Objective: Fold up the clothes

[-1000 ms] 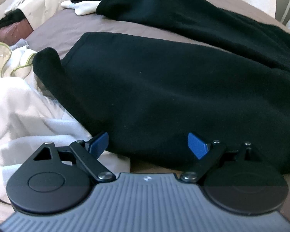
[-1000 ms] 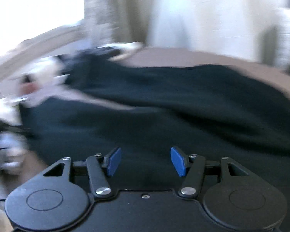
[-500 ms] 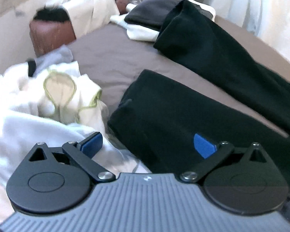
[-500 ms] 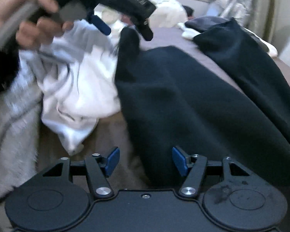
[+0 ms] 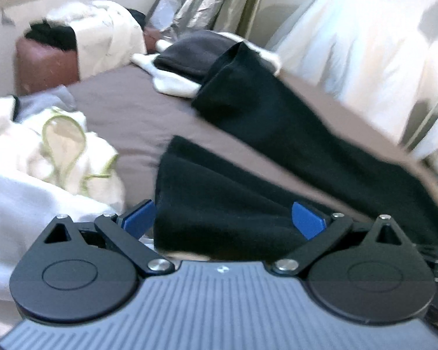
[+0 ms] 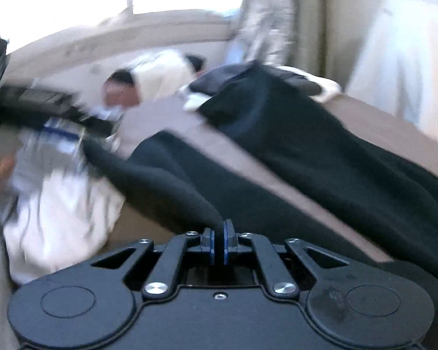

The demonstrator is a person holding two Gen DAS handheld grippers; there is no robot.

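Since the earlier frame the right gripper [image 6: 218, 243] has closed, pinching the near hem of the black trousers [image 6: 321, 157] lying on the brown bed [image 5: 125, 110], apparently to lift a fold, while the left gripper [image 5: 223, 223] hovers spread, empty.

Brown bedsheet [image 5: 125, 108] spread beneath the fingers; reddish-brown box [image 5: 45, 64] set far ahead-left; silvery curtain [image 5: 189, 0] hung beyond.
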